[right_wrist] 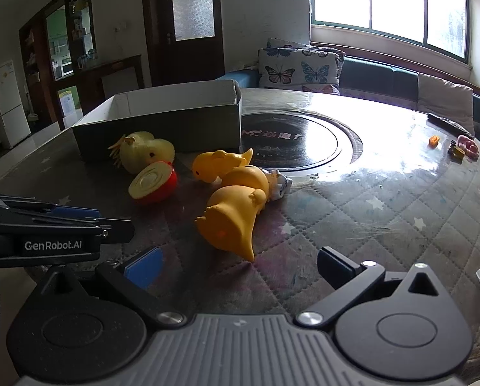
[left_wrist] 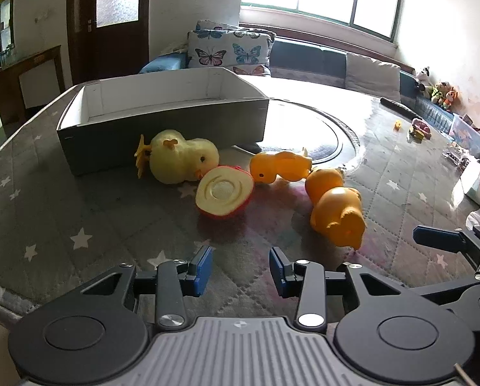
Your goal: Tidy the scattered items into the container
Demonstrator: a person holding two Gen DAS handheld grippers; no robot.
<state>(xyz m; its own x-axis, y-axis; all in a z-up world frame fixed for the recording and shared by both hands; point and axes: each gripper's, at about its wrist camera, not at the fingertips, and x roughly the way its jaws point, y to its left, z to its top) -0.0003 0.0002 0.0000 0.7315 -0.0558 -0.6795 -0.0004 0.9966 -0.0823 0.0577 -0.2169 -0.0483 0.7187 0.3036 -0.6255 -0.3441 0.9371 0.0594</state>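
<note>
Toys lie bunched on the quilted bench (left_wrist: 79,199) in front of the open cardboard box (left_wrist: 162,135), none of them inside as far as I can see into it. A pale yellow chick (left_wrist: 182,159) rests on its side just beside the box's near wall; a halved toy apple (left_wrist: 223,193), cream face up and red skin beneath, leans against the chick's beak. Right of it a small orange duck (left_wrist: 280,167) lies tipped over, and nearer me a larger orange duck (left_wrist: 336,215) lies head toward my grippers. In the right wrist view something small and white (right_wrist: 278,183) peeks from behind the orange ducks; it is too hidden to name.

I hold the left gripper (left_wrist: 240,270) low over the bench with its fingers parted and empty, facing the apple. The right gripper (right_wrist: 240,267) stands wider apart, also empty, aimed at the large duck.

Risks as I judge them: the ducks look smooth and rounded, so a pinch on the curved body could squirt one sideways across the glossy clear cover (right_wrist: 384,167). The apple half touches the chick, so nudging either may roll the other. The two grippers sit close together, the left one crossing the right view's edge, and could collide if both reach in at once. The box wall is tall; a low carry could shove the box back.
</note>
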